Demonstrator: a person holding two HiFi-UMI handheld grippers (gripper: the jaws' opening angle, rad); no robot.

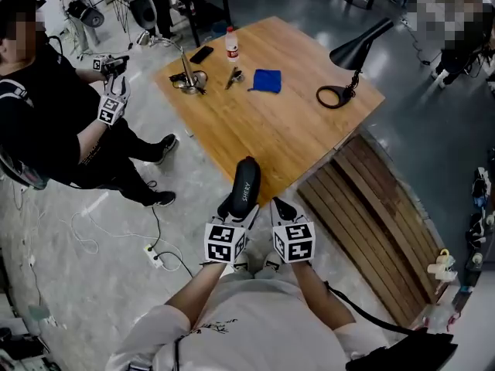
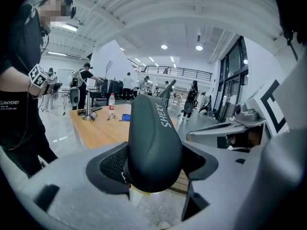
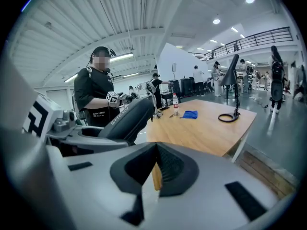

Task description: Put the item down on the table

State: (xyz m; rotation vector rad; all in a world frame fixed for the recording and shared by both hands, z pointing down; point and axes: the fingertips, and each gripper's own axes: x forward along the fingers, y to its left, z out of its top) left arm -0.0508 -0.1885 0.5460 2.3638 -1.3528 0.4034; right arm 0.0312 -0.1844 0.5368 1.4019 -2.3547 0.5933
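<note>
A black oblong case (image 1: 246, 181) printed SHERY stands nearly upright in my left gripper (image 1: 240, 204), which is shut on its lower end. It hangs just short of the near corner of the wooden table (image 1: 286, 134), over the floor. In the left gripper view the case (image 2: 153, 138) fills the gap between the jaws of my left gripper (image 2: 156, 166). My right gripper (image 1: 280, 207) is beside it on the right, shut and empty. In the right gripper view that gripper (image 3: 156, 164) has its pads together, and the case (image 3: 127, 119) shows to the left.
On the table's far part lie a blue cloth (image 1: 267, 80), a bottle (image 1: 231, 42), a phone (image 1: 202, 54), a metal stand (image 1: 188, 76) and a black desk lamp (image 1: 352, 60). A seated person (image 1: 54, 114) holds grippers at left. Wooden slats (image 1: 379, 215) lie right of the table.
</note>
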